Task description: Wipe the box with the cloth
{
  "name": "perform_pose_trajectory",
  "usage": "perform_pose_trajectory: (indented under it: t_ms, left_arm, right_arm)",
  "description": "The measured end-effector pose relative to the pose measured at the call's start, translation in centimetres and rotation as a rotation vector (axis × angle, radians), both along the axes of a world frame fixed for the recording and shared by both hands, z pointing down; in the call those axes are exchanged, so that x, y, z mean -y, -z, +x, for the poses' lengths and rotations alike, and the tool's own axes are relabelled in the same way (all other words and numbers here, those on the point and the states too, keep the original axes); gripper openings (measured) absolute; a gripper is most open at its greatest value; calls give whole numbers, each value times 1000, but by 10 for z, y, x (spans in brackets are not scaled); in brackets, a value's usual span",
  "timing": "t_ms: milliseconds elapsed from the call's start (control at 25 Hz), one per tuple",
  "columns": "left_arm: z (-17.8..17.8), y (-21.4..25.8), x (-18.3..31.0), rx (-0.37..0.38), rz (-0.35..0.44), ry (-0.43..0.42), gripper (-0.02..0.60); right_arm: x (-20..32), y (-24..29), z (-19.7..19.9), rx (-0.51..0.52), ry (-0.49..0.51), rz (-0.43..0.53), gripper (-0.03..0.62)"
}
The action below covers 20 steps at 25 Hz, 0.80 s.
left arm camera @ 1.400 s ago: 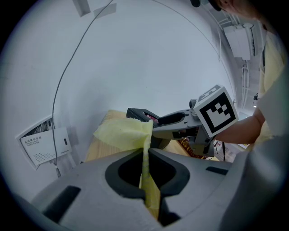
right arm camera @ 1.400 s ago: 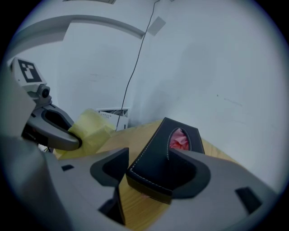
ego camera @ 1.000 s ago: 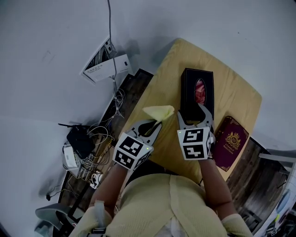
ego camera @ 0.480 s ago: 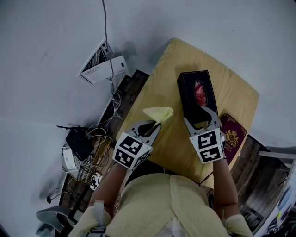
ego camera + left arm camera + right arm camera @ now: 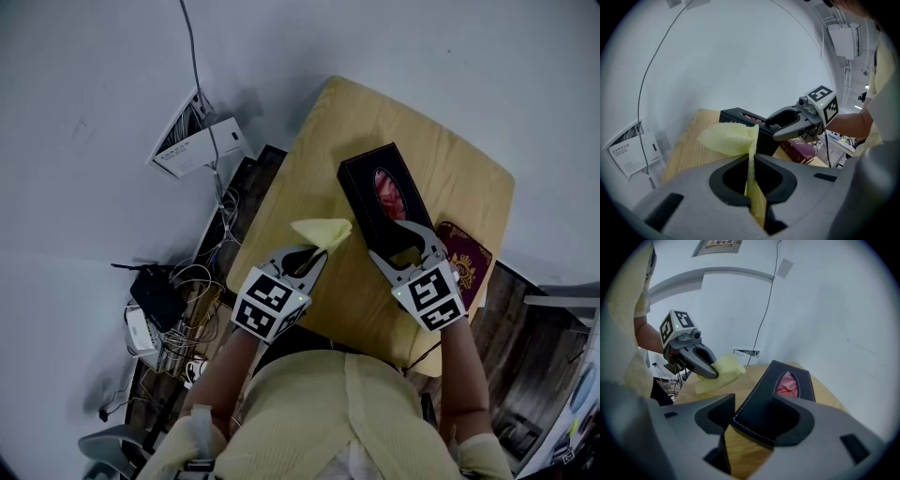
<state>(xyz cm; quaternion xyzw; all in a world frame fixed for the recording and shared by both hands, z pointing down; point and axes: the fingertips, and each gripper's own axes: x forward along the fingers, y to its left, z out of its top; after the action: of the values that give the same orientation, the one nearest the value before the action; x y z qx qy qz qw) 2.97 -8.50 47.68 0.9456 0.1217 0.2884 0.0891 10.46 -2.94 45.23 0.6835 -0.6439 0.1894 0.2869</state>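
Two claws, one cloth, one box on a tabletop (image 5: 309, 178)
Left claw (image 5: 314, 251) pinches the yellow cloth (image 5: 323, 232) just beside the black box (image 5: 380, 192); right claw (image 5: 406, 246) clamps the box's near end.

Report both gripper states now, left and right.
Left gripper: closed, holding the yellow cloth.
Right gripper: closed on the near end of the black box.

box (image 5: 382, 197): turned, near end swung right, now diagonal
right gripper (image 5: 411, 242): moved right, clamped on box's near end
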Motion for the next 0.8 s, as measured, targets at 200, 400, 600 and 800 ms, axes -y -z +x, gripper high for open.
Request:
perform_pose_trajectory:
  t_ms: [200,400,600,800]
  left_arm:
    - [-1,-2,-4,6,16,0,29]
    - [-6,-5,-8,17,11,5,29]
    - [-10,-7,-12,23,5,12,29]
    - [-10,-10,-7,28,8,29,29]
  right_arm:
    - [-9,3,0,81,57,36,215]
    - [-15,4,-7,84,129,15,212]
    - [-24,3,-16,98,159,-5,212]
    - [-36,2,-24,119,191,-31,212]
